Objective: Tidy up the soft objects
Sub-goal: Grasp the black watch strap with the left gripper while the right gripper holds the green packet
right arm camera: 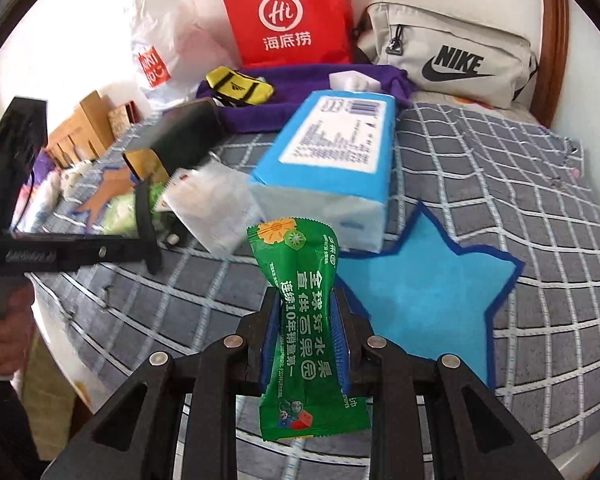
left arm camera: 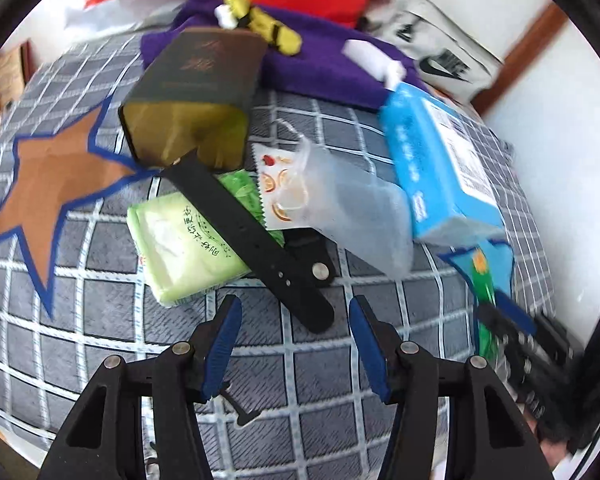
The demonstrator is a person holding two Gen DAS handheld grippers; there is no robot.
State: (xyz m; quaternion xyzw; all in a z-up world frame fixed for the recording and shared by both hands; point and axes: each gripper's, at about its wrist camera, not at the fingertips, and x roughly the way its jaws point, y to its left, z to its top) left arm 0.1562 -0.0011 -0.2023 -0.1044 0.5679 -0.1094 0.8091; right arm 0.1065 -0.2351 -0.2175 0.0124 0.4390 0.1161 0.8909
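Only the right wrist view showed the right gripper [right arm camera: 306, 322] clenched on a green snack packet [right arm camera: 300, 320]; the left gripper [left arm camera: 296, 336] hung released above the black strap [left arm camera: 244, 236].

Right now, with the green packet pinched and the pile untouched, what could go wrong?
The right gripper pinches the green packet at its narrow waist, so it might slip or swing. The left gripper, open, hovers near the black strap lying over the light green pack; reaching in could drag both.

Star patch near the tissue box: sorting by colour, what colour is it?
Light blue star patch with darker blue edging; right wrist view.
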